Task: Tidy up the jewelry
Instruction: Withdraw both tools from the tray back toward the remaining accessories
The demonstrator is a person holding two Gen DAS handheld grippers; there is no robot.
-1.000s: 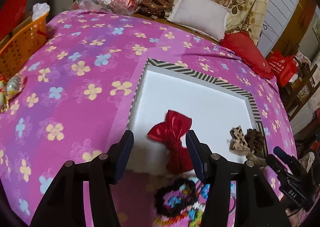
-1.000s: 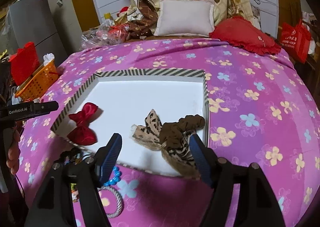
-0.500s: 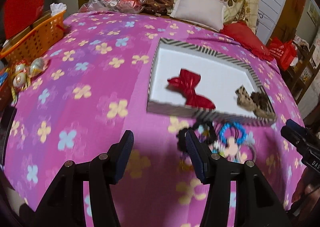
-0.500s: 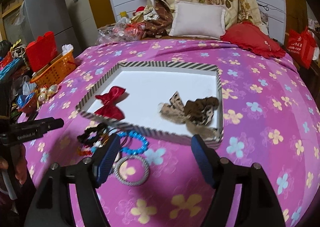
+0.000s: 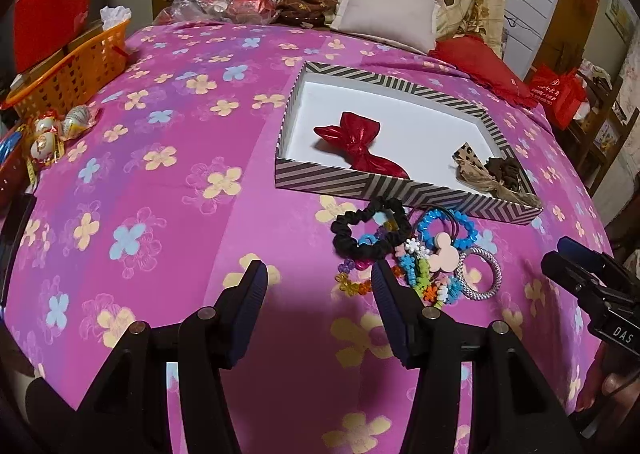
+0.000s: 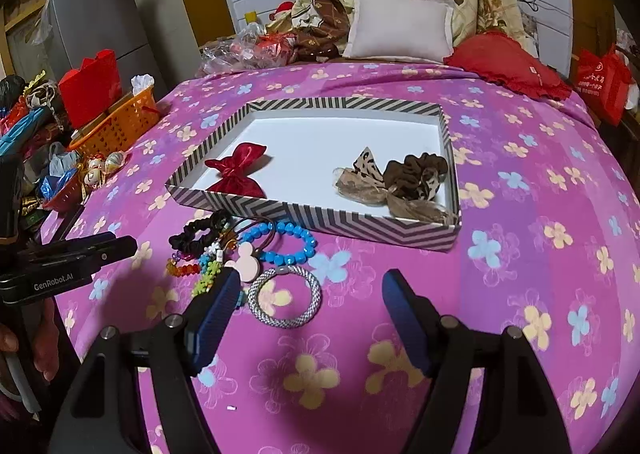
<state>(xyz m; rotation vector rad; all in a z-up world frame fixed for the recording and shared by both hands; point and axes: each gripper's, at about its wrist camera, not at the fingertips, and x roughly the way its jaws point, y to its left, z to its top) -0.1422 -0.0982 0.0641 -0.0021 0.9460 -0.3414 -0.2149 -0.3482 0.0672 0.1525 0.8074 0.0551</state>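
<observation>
Two bows lie inside the striped box on the bed: red bow at its left, leopard bow at its right, touching a brown scrunchie. Loose pile just in front of box: black scrunchie, blue bead bracelet, silver bangle, pink mouse-shaped clip. My left fingers stand apart, nothing between, over bare cover left of pile. My right fingers spread wide, empty, bangle just ahead
</observation>
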